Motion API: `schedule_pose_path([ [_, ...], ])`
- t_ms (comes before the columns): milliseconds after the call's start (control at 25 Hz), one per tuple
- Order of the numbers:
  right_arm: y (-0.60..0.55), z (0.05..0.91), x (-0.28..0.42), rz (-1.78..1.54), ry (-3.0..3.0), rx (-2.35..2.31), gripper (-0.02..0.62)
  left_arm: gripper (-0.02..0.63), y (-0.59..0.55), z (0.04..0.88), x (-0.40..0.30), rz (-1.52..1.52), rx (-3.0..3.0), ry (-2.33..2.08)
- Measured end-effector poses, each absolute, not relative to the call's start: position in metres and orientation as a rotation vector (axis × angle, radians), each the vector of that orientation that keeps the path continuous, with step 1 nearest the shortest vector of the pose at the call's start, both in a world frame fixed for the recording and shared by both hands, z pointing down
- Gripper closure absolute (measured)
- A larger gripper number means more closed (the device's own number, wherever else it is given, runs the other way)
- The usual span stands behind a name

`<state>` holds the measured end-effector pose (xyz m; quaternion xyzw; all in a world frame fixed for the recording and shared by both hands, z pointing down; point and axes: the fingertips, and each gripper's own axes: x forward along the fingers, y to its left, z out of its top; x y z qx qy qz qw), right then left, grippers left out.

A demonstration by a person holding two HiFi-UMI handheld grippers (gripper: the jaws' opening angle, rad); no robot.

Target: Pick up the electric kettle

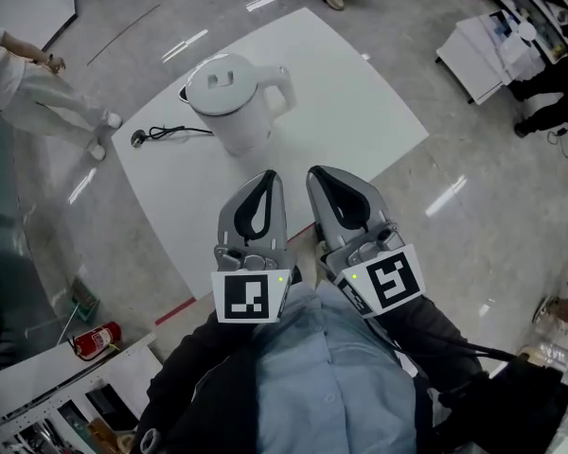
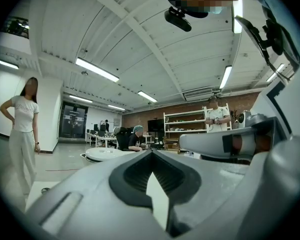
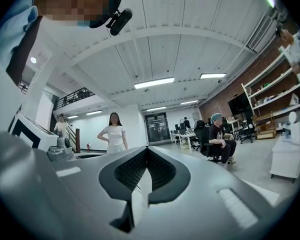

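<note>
The white plastic electric kettle (image 1: 232, 102) stands upright with its lid on, on the far-left part of a white square tabletop (image 1: 360, 112). Its handle points to the right. A black power cord with a plug (image 1: 161, 133) lies on the surface just to the left of the kettle's base.

Both tools are held close to the person's chest, side by side over the near edge of the tabletop and well apart from the kettle. The left gripper (image 1: 268, 173) has its grey jaws brought together at the tips and holds nothing (its own view (image 2: 151, 151) shows only the pale tabletop through the gap behind the tips). The right gripper (image 1: 314, 170) is likewise closed tip to tip and empty, as its own view (image 3: 146, 148) shows.

A person in white clothing (image 1: 28, 88) stands on the grey floor at the left, and a red fire extinguisher (image 1: 97, 339) lies near the lower left.
</note>
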<state>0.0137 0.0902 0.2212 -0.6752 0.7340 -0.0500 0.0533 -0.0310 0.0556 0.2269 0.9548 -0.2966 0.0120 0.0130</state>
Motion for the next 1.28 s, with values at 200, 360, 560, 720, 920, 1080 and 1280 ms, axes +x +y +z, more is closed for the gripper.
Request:
schedule_pose_path([
  [200, 0.052, 0.235, 0.038, -0.213, 2.29, -1.984, 0.568, 0.606, 0.022, 0.238, -0.008, 0.079, 2.938, -0.997],
  [360, 0.024, 0.239, 0.051, -0.239, 2.347, -1.921, 0.568, 0.606, -0.003, 0.242, 0.005, 0.094, 2.901, -1.066],
  [560, -0.002, 0.235, 0.069, -0.231, 2.404, -1.85, 0.568, 0.606, -0.025, 0.24, 0.02, 0.09, 2.865, -1.149],
  [720, -0.019, 0.227, 0.08, -0.197, 2.461, -1.768, 0.566, 0.606, -0.039, 0.233, 0.031, 0.06, 2.841, -1.242],
  [920, -0.032, 0.218, 0.087, -0.167, 2.519, -1.682, 0.566, 0.606, -0.049, 0.223, 0.036, 0.019, 2.817, -1.347],
  [1080, -0.037, 0.219, 0.086, -0.168, 2.546, -1.645, 0.566, 0.606, -0.052, 0.224, 0.036, 0.034, 2.797, -1.388],
  [1280, -0.041, 0.228, 0.086, -0.196, 2.567, -1.615, 0.563, 0.606, -0.057, 0.23, 0.034, 0.056, 2.775, -1.426],
])
